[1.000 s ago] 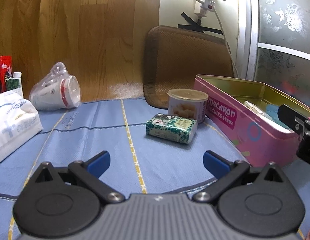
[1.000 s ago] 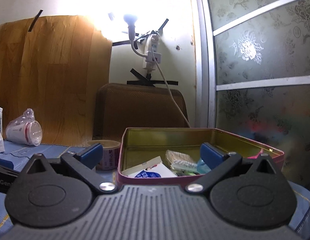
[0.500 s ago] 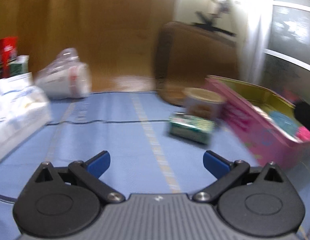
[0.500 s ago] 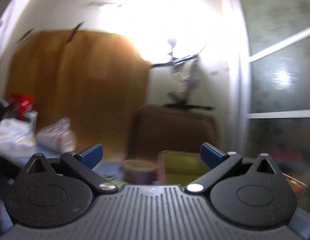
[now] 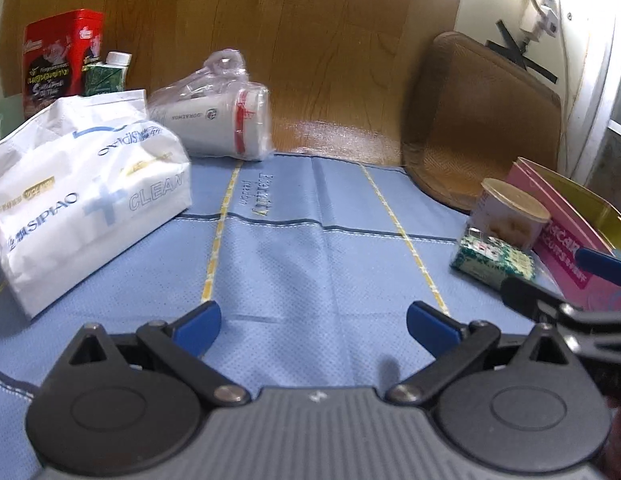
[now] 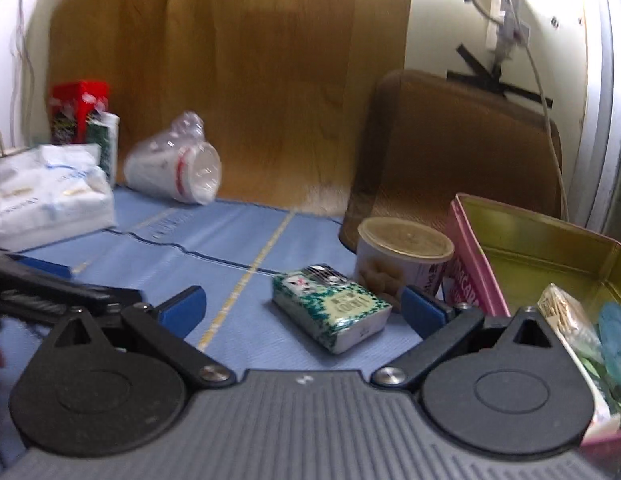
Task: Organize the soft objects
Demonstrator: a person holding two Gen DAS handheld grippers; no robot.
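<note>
Both the left tool point(image 5: 313, 327) and right tool point(image 6: 301, 307) gape wide and empty over bare blue cloth point(image 5: 302, 256) mid-counter, the green tissue pack point(image 6: 330, 307) lying beside the pink "macaron" tin point(image 6: 474, 256), the white "CLEAN" bag point(image 5: 82, 196) far left.

Both fisheye views sit low over the blue quilted cloth point(image 5: 310, 240), looking past their own parted blue-tipped fingers toward the far wood-grain wall. The left wrist view faces the left half; the right wrist view sits nearer the right side. Both share the green patterned tissue packet point(image 5: 492, 262) point(image 6: 330, 306), round lidded tub point(image 5: 510, 216) point(image 6: 402, 258) and pink tin point(image 5: 570, 240) point(image 6: 476, 260).
</note>
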